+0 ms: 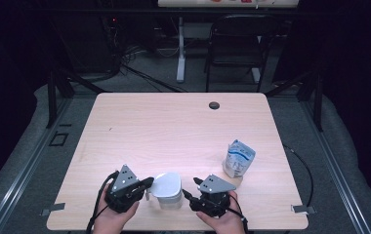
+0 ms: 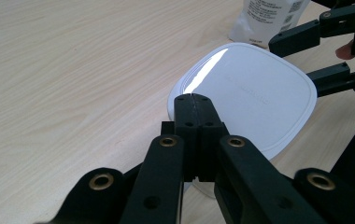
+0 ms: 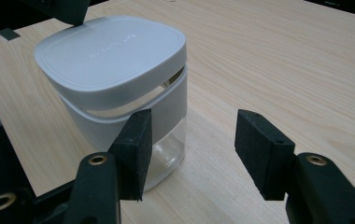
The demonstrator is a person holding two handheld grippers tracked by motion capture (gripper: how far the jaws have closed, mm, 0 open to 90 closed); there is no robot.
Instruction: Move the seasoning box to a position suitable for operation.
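Your left gripper (image 2: 193, 100) has its jaws pinched together, tips resting on the white lid (image 2: 245, 93) of the clear jar (image 3: 119, 93) near the table's (image 1: 174, 122) front edge, while your right gripper (image 3: 192, 149) sits spread apart beside it, gripping nothing.

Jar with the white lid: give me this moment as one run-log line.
jar: upright on table, lid on | left gripper: shut, tips at lid edge | right gripper: open beside jar, nothing held | pouch: standing apart

Overhead light brightens the pale table (image 1: 174, 126) while the surrounding room stays dark; glare streaks the jar's white lid (image 2: 203, 74), and nearby jaws look slightly soft.
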